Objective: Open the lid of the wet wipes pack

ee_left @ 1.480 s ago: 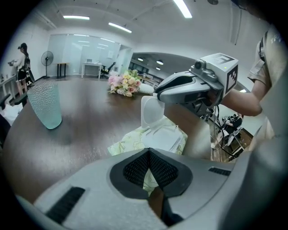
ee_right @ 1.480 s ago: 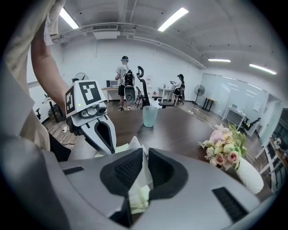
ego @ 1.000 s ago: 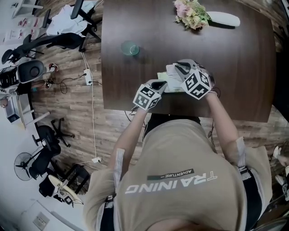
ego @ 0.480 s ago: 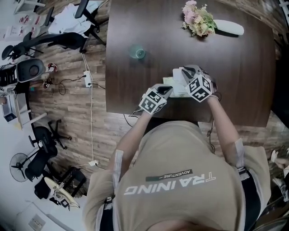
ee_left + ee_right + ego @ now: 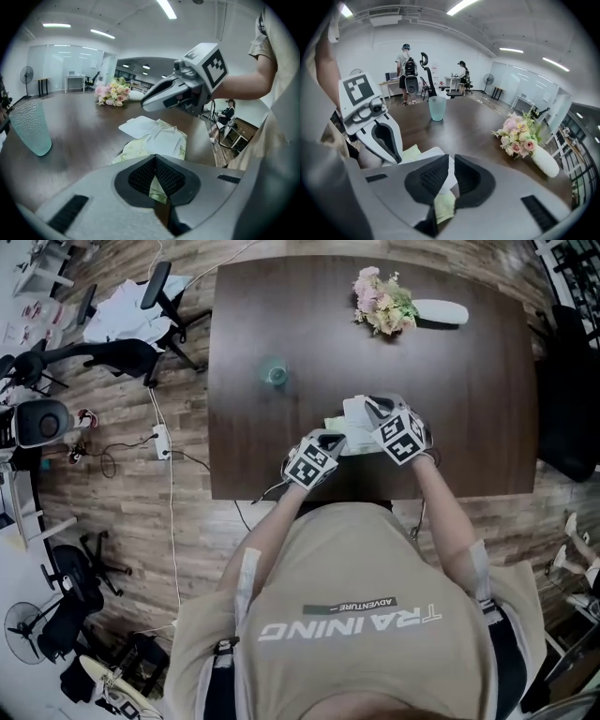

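Observation:
The wet wipes pack (image 5: 347,425), pale green with a white top, lies near the front edge of the dark table (image 5: 469,381). My left gripper (image 5: 331,439) is shut on the pack's near corner (image 5: 159,187), pinned between its pads. My right gripper (image 5: 371,407) comes in from the right, its jaws nearly together with the white lid flap (image 5: 437,155) between them. In the left gripper view the flap (image 5: 137,127) is folded back off the pack (image 5: 166,140) just under the right gripper (image 5: 146,104). The right gripper view shows the left gripper (image 5: 395,156) close by, on the green pack (image 5: 412,152).
A pale green glass (image 5: 275,373) stands at the table's left. A bunch of flowers (image 5: 382,302) in a white vase (image 5: 441,311) lies at the back. Office chairs (image 5: 122,306) and cables are on the wooden floor at the left. Two people (image 5: 405,70) stand far off.
The head view has shifted, so the table sits differently in the picture. Both grippers stay on the pack, with the same hold.

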Demonstrator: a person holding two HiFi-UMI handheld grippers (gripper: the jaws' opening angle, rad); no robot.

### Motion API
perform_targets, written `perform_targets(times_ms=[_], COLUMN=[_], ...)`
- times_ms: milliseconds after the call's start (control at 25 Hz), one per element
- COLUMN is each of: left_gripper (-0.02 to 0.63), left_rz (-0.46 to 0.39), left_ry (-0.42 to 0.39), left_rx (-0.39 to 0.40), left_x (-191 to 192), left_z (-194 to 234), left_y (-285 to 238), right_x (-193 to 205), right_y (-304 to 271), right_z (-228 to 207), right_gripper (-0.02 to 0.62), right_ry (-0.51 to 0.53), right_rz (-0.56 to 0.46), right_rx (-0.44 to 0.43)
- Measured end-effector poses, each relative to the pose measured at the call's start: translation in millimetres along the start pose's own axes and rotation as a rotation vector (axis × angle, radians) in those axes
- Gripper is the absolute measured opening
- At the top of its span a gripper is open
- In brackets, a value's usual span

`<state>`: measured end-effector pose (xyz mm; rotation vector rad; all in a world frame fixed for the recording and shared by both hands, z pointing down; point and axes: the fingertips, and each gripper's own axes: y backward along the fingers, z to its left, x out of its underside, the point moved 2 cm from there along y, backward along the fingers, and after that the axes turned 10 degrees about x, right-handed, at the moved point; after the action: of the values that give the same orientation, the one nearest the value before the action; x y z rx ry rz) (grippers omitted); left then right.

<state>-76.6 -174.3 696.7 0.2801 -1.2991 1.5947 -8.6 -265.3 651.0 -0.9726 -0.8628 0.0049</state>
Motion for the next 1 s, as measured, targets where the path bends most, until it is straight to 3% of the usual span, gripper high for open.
perform_targets(times_ms=[280, 560, 720, 1000], left_gripper=[0.009, 0.009, 0.009, 0.009], left_rz=[-0.020, -0.122, -0.193, -0.393], left_ry=[0.014, 0.053, 0.031, -0.042], left_rx=[0.028, 0.028, 0.014, -0.068], left_x=[-8, -23, -56, -141], left_z=[2, 0, -9, -34], left_y=[0, 6, 21, 87], right_x=[2, 17, 11, -15], right_y=[67, 106, 128, 172], right_z=[4, 19, 14, -17], right_gripper=[0.014, 0.014, 0.014, 0.014], right_ry=[-0.134, -0.248, -0.324, -0.436], right_rz=[-0.012, -0.043, -0.114, -0.297], right_rx=[0.028, 0.050, 0.085, 0.142])
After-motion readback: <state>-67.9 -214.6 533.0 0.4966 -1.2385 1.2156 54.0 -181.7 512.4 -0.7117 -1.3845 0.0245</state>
